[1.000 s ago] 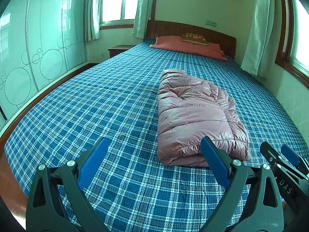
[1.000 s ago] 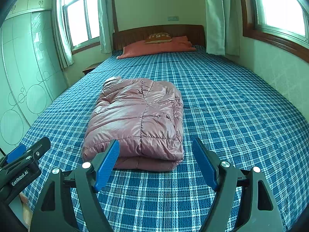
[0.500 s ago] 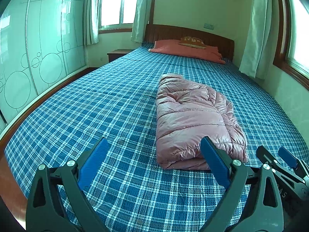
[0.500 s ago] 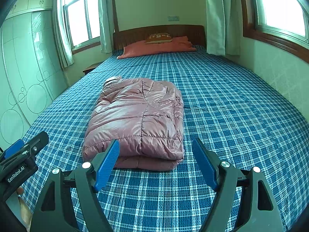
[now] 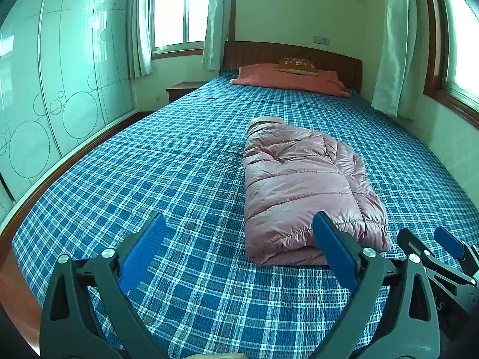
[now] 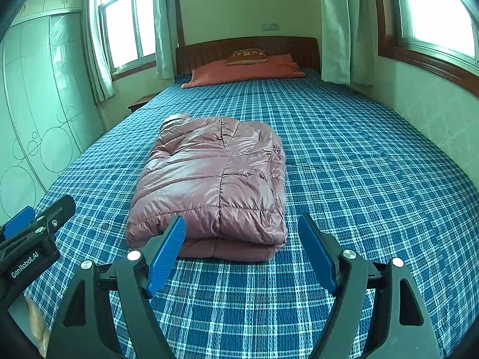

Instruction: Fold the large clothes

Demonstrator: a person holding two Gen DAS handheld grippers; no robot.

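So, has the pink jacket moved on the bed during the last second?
No. In the right wrist view the folded pink jacket lies on the same squares of the plaid bedspread as before. Both grippers are open and hold nothing.

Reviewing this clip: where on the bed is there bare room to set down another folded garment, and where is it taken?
Bare plaid bedspread runs between the folded pink jacket and the wardrobe-side edge, and between the jacket and the window wall. A strip lies open between jacket and orange pillow. Crowded: the headboard end, and the near edge by the open left gripper and right gripper.
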